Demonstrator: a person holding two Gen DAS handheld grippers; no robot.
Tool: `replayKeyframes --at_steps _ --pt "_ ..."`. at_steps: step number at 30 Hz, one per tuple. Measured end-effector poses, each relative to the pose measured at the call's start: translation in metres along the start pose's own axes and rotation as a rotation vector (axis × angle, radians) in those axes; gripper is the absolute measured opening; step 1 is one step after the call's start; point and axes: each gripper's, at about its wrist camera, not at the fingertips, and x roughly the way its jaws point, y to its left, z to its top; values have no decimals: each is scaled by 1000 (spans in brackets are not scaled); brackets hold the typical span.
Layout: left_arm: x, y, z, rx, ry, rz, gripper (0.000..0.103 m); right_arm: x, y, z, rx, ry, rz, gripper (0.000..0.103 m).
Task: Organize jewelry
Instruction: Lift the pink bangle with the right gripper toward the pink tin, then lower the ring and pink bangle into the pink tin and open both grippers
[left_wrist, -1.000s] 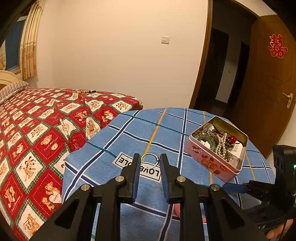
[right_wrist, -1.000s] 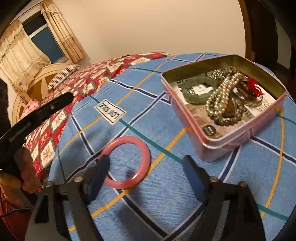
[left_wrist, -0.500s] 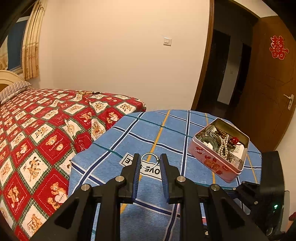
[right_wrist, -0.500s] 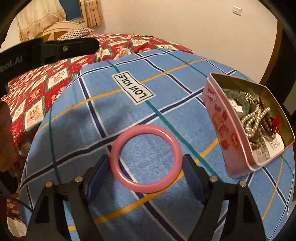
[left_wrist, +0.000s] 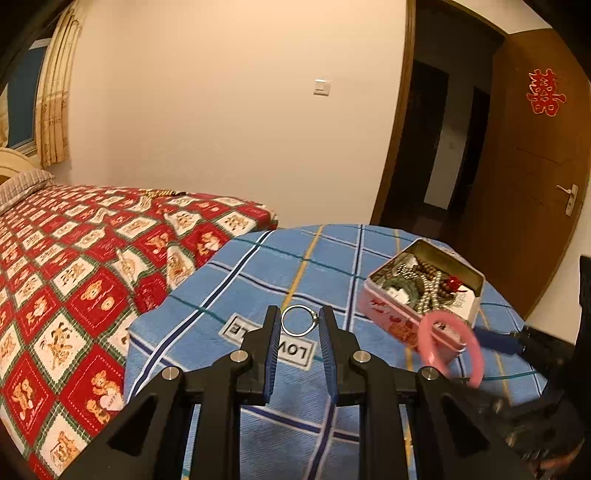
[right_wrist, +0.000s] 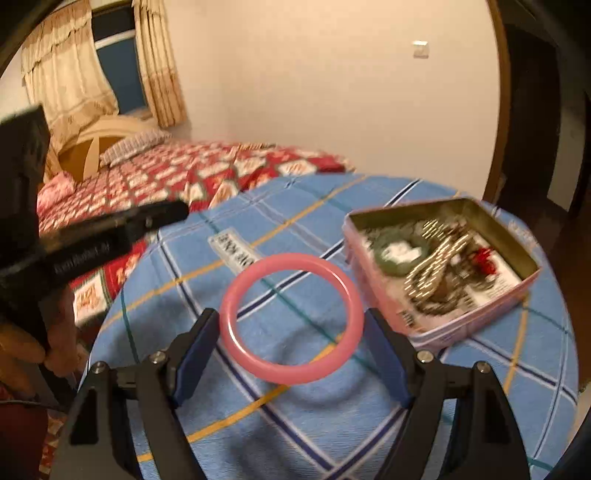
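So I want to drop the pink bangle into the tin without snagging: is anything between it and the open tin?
Nothing visible. The pink bangle, held in the right gripper, hangs above bare blue cloth beside the tin, which has no lid on. Beads already lie inside.

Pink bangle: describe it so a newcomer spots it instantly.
Find the blue plaid table beside the bed, then the open pink tin on it. The pink bangle is lifted just left of the tin, clamped across the right tool; far bigger than the left tool's thin silver ring.
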Motion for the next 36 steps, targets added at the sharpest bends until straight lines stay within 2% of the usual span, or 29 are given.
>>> replayKeyframes --at_steps 7,12,16,26,36 --pt "4 -27 12 38 -18 -61 21 -28 -45 15 69 -115 -110 82" --pt "21 -57 22 84 -18 -112 21 -34 -90 21 126 -136 -208 82" --pt "48 -80 30 94 5 -155 21 -26 -119 28 168 -139 -248 82" --pt "113 -123 33 108 91 -170 21 26 -165 34 251 -89 -254 82" --pt "148 -131 19 85 165 -127 21 34 -180 31 259 -86 -244 82"
